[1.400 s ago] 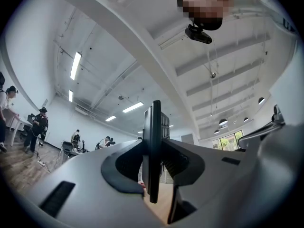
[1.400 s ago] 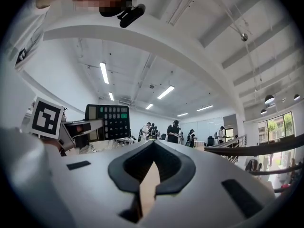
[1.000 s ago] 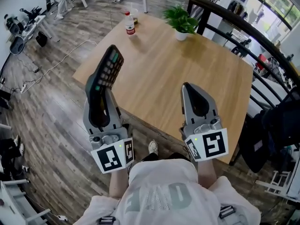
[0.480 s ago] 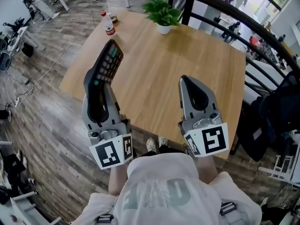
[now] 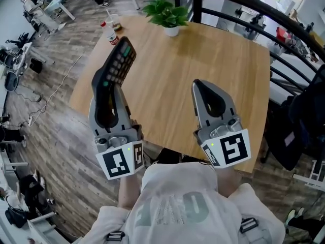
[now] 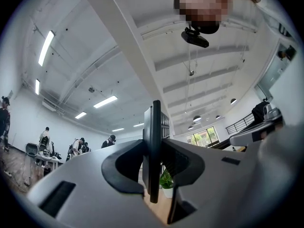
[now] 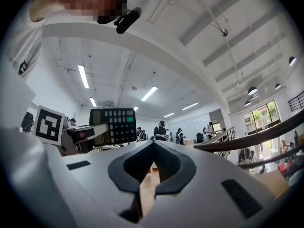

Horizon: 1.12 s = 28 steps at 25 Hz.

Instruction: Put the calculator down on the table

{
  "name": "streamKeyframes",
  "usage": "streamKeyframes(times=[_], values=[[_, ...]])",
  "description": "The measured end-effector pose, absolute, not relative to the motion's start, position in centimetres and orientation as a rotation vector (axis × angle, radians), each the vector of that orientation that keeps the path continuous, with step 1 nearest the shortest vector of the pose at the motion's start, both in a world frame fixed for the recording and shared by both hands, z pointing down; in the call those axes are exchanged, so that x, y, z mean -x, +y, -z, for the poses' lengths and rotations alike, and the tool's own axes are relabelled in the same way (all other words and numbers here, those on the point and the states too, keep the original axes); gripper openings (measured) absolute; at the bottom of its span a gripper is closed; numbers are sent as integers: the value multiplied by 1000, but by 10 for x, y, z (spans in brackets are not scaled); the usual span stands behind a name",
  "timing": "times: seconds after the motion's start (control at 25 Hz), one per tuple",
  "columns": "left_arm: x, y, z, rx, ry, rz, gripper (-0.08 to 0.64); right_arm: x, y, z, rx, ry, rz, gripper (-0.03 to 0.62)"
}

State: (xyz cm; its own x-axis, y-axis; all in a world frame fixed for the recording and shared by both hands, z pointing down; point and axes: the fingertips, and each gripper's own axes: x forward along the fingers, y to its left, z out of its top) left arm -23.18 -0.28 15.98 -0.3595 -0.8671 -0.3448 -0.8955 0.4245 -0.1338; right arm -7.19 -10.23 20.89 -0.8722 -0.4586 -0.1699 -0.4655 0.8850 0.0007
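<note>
A black calculator [image 5: 118,65] with grey and green keys sticks up and forward out of my left gripper [image 5: 105,85], which is shut on its lower end. It hangs in the air above the left part of the wooden table [image 5: 213,50]. In the left gripper view the calculator [image 6: 153,146] stands edge-on between the two jaws. My right gripper [image 5: 199,86] is held over the table's near edge, shut with nothing in it. From the right gripper view its jaws [image 7: 153,144] meet at the tips, and the calculator [image 7: 114,126] shows keys-on to the left.
A potted green plant [image 5: 166,14] stands at the table's far edge, and a bottle with a red cap [image 5: 109,34] at its far left corner. A dark railing [image 5: 284,39] runs along the right. A black bag [image 5: 304,126] hangs right of the table. Wooden floor lies to the left.
Both grippers have come forward, closer over the table, with the calculator still held in the left one. The table now lies nearer beneath them.
</note>
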Motion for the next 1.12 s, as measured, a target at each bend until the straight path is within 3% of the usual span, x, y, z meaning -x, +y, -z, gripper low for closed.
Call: streamKeyframes(times=[0.6, 1.12], values=[[268, -97, -167, 1893, 2106, 62, 120, 73, -142, -226, 967, 2915, -28, 17], [246, -187, -251, 2431, 1351, 874, 120, 91, -167, -281, 1129, 2990, 96, 17]])
